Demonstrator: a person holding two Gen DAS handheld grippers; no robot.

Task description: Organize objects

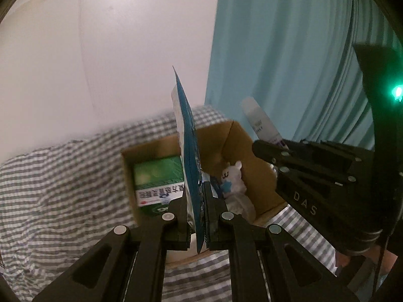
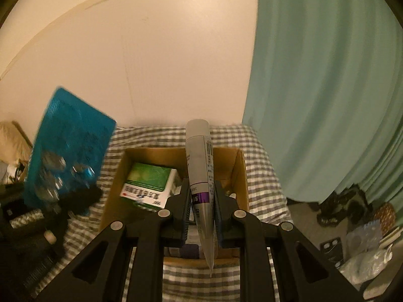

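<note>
Left claw [image 1: 195,201] clenched on a blue blister pack [image 1: 187,136] held edge-up over the cardboard box [image 1: 241,146] on the bed, right claw [image 2: 201,196] clenched on a grey tube [image 2: 200,166], long axis upright, box opening below-ahead of both.

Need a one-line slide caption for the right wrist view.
Right tool grips a grey tube above an open cardboard box holding a green medicine carton, on a checked bedsheet.

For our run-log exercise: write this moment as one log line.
left gripper: shut on blister pack | right gripper: shut on tube | both above cardboard box
</note>
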